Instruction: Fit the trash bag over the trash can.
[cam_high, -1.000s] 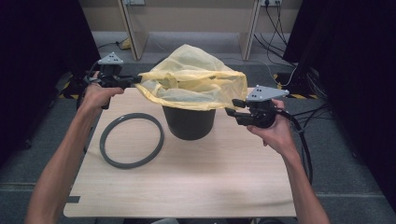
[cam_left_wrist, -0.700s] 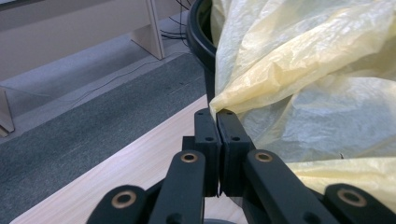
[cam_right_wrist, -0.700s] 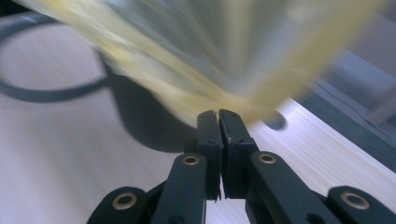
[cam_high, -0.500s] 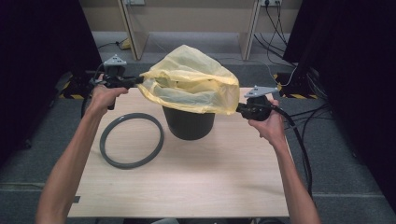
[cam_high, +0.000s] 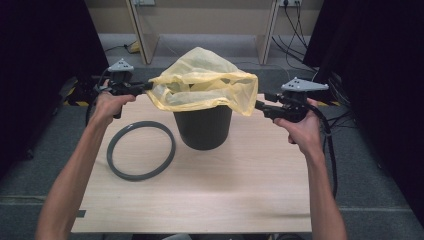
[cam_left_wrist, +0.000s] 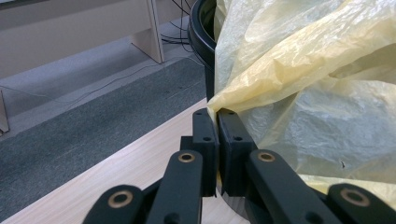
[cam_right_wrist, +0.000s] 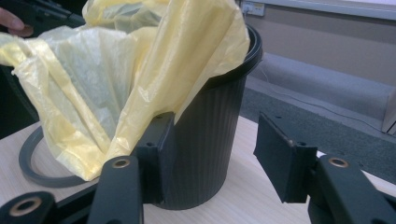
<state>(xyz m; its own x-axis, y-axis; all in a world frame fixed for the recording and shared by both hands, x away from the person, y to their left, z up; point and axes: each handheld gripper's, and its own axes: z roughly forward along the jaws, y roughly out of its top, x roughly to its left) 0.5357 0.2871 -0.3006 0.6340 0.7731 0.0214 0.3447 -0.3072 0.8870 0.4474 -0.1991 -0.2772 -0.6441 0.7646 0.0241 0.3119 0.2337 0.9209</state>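
High view: a yellow bag (cam_high: 202, 85) is draped over the black bin (cam_high: 203, 127) on the desk (cam_high: 200, 200), beside a grey ring (cam_high: 141, 150). Left gripper view: the left hand-held gripper (cam_left_wrist: 217, 122) is clamped on the bag's edge. Right gripper view: the right hand-held gripper (cam_right_wrist: 215, 149), jaws just opened, is held apart, with nothing gripped.

High view overhead, gripper views close — shared bin (cam_high: 204, 127)

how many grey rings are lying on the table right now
1. The grey ring lies flat on the table, left of the black bin. The yellow bag may hide another.
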